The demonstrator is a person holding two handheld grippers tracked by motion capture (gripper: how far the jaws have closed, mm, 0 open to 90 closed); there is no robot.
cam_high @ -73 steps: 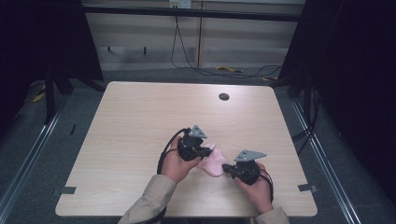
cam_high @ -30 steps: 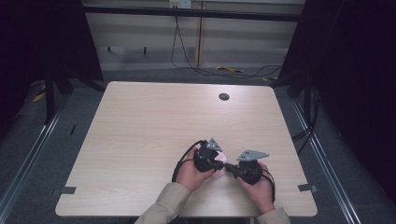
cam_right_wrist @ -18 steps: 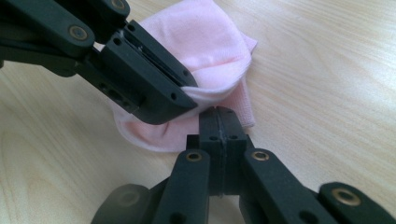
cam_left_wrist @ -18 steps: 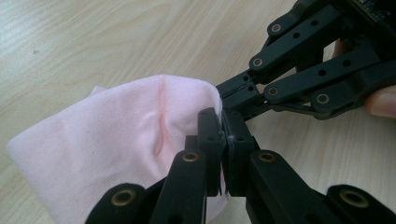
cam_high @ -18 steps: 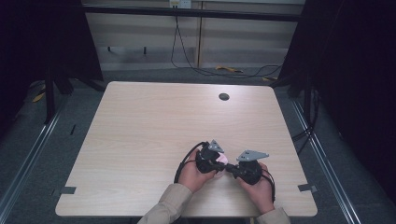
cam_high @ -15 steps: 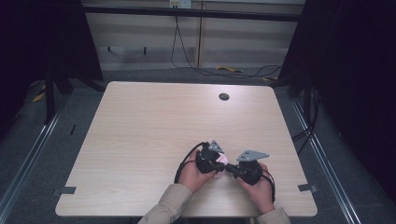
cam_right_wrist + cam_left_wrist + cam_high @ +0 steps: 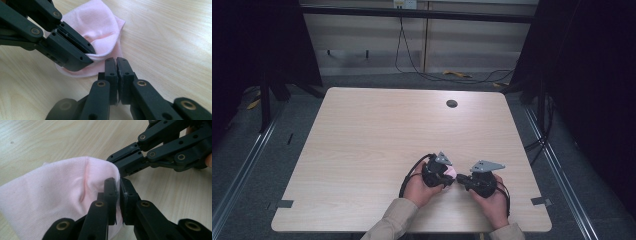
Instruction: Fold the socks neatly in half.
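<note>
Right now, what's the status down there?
Left gripper shut on pink cloth. Right gripper shut on its edge. Cloth partly on table. Nothing in the way.

- Your left gripper [image 7: 443,176] and right gripper [image 7: 464,181] sit tip to tip near the table's [image 7: 362,140] 6 o'clock edge.
- The cloth [image 7: 50,200] lies on the table between them, at 12 o'clock of both tips.
- A round hole [image 7: 452,104] sits far off at 12 o'clock.

- Cloth [image 7: 50,195]: pale pink, plain, fine knit texture.
- Worktop [image 7: 377,135]: light wood grain, beige, with a dark round hole [image 7: 451,103].
- Left gripper [image 7: 118,185] and right gripper [image 7: 117,62]: black, brass-coloured rivets.
- Sleeve [image 7: 394,222]: tan.
</note>
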